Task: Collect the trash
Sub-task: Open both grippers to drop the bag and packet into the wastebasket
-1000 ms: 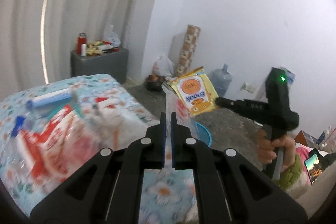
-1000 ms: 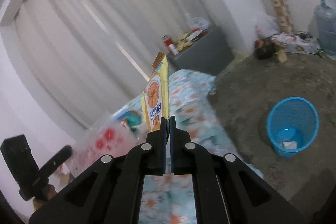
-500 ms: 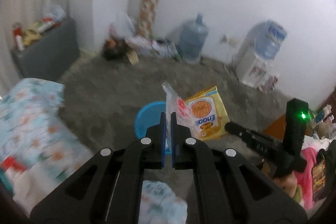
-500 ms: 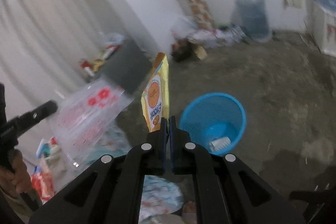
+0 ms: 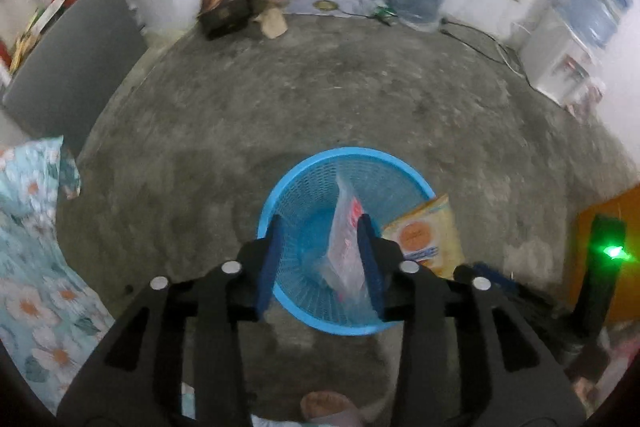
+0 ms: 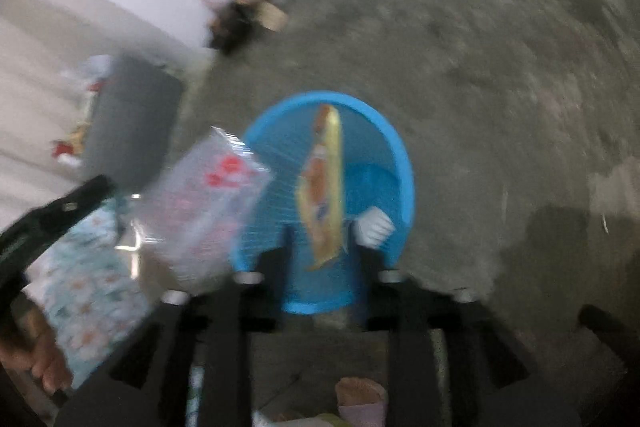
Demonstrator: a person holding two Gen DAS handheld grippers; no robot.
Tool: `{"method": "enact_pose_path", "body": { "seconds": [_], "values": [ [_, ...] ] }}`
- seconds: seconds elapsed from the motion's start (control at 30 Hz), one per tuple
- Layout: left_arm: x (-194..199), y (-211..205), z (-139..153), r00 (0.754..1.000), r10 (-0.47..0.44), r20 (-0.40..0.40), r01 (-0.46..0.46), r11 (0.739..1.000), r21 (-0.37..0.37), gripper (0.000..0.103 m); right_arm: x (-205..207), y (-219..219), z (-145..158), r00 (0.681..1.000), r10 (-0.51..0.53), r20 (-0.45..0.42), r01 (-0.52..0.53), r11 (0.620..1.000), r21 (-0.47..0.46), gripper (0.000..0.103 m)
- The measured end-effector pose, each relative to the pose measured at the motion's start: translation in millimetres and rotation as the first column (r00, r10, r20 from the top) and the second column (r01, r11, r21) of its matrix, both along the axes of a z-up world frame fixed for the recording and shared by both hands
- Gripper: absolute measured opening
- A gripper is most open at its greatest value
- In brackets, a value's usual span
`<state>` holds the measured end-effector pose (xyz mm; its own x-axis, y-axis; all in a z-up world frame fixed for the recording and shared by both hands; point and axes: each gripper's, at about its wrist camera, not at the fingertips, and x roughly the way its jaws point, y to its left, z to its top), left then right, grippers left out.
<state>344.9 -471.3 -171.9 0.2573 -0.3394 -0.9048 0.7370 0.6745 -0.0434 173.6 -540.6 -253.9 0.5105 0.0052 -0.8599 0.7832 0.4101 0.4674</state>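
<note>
Left gripper [image 5: 318, 261]: fingers spread wide above the blue mesh basket [image 5: 304, 187] on the concrete floor [image 5: 320, 87]. Clear plastic bag [image 5: 348, 247] with red print hangs between them, against the right finger, over the basket's mouth.

Right gripper [image 6: 320, 247]: fingers also wide. Yellow snack packet [image 6: 324, 183] sits edge-on between them, loose, over the basket; white scrap [image 6: 374, 227] lies inside.

Dim, flat indoor light; right wrist view smeared by motion blur, both views bent at the fisheye edges.
</note>
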Motion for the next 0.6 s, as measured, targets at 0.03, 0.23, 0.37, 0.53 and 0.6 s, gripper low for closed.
{"method": "enact_pose_path", "body": {
  "seconds": [0.03,0.23,0.37,0.53,0.6],
  "values": [
    [1.9,2.4,-0.6,1.000,0.016,-0.018,-0.017,1.000,-0.018,0.040,-4.4,0.6,-0.3,1.000,-0.002,0.009,0.002,1.000,0.003,0.036],
    [-15.5,27.2,37.5,0.999,0.007,0.032,-0.004,0.997,-0.083,0.051,-13.5,24.5,20.0,0.999,0.011,0.042,-0.009,0.998,-0.063,0.047],
    [-34.0,52.5,95.2,0.998,0.013,0.062,-0.001,0.983,-0.186,0.062,-18.3,38.7,60.1,0.997,0.021,0.070,-0.013,0.993,-0.117,0.052],
    [-75.2,107.5,183.5,0.987,-0.005,0.161,0.057,0.946,-0.320,0.076,-22.0,69.3,136.7,0.988,0.090,0.125,-0.056,0.966,-0.254,0.067],
    [-94.0,134.3,212.7,0.982,-0.005,0.188,0.075,0.926,-0.369,0.079,-23.8,87.2,169.4,0.980,0.131,0.148,-0.079,0.946,-0.313,0.075]
  ]
}}
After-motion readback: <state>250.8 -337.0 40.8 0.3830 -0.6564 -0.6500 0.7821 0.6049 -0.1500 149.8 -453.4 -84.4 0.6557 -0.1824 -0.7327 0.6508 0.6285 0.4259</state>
